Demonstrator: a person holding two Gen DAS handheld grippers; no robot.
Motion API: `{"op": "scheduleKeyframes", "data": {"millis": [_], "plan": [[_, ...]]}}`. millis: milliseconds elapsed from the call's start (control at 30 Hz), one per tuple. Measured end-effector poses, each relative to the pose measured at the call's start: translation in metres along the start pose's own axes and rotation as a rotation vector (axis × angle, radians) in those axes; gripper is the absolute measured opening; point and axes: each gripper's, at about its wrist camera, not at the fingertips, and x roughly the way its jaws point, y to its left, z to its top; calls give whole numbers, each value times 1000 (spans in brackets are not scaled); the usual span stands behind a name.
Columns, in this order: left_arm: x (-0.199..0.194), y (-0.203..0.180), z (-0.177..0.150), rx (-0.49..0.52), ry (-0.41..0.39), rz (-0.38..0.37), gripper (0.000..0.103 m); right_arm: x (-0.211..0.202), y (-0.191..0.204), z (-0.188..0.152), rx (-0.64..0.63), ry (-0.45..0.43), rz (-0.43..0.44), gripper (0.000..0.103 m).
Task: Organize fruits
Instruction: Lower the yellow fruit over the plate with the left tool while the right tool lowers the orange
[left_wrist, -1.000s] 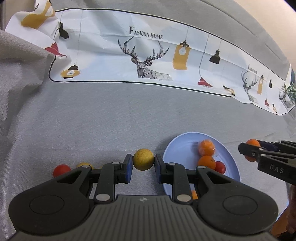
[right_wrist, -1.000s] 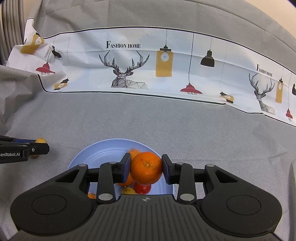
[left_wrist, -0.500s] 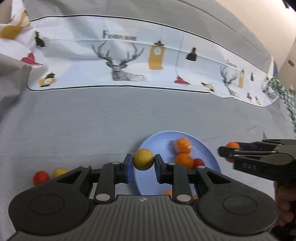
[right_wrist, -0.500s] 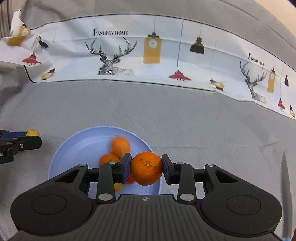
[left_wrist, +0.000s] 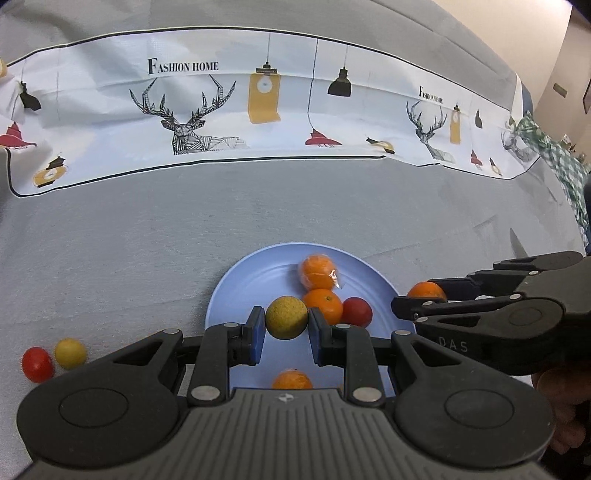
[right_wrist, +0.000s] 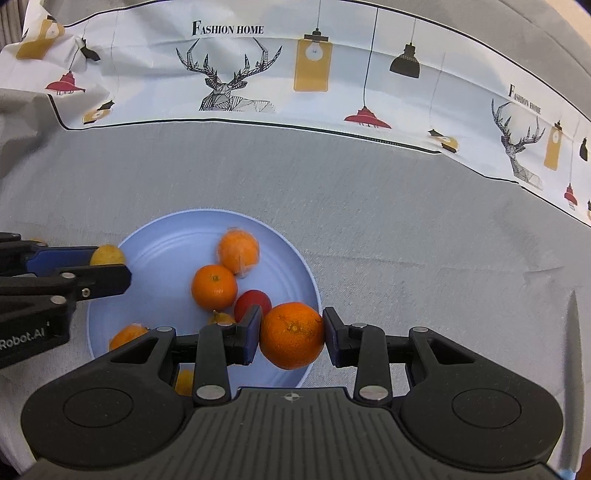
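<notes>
A pale blue plate (left_wrist: 251, 284) (right_wrist: 155, 243) lies on grey cloth and holds several oranges and a red fruit (left_wrist: 357, 312) (right_wrist: 253, 303). My left gripper (left_wrist: 286, 329) is shut on a small yellow fruit (left_wrist: 286, 317) above the plate's left part; from the right wrist view that gripper (right_wrist: 105, 264) comes in from the left with the yellow fruit (right_wrist: 106, 255) between its pads. My right gripper (right_wrist: 292, 335) is shut on an orange (right_wrist: 291, 335) over the plate's right rim, and in the left wrist view this gripper (left_wrist: 421, 299) holds the orange (left_wrist: 426, 290) at the right.
A red fruit (left_wrist: 37, 363) and a yellow fruit (left_wrist: 70, 353) lie on the cloth left of the plate. A printed white cloth (left_wrist: 258, 103) with deer and lamps runs across the back. A person's hand (left_wrist: 561, 384) shows at the right edge.
My left gripper has carried the yellow fruit rightwards from beside the plate to above it. The right gripper has tipped a little, so the plate sits higher in its view; the orange stays held.
</notes>
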Motion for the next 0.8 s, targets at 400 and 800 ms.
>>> {"op": "scheduleKeyframes", "data": {"millis": [400, 800], "plan": [[4, -4, 0, 15, 8, 3, 27, 1, -1, 2, -10, 16, 11, 37], [4, -4, 0, 19, 8, 1, 27, 2, 0, 3, -18, 22, 17, 37]]}}
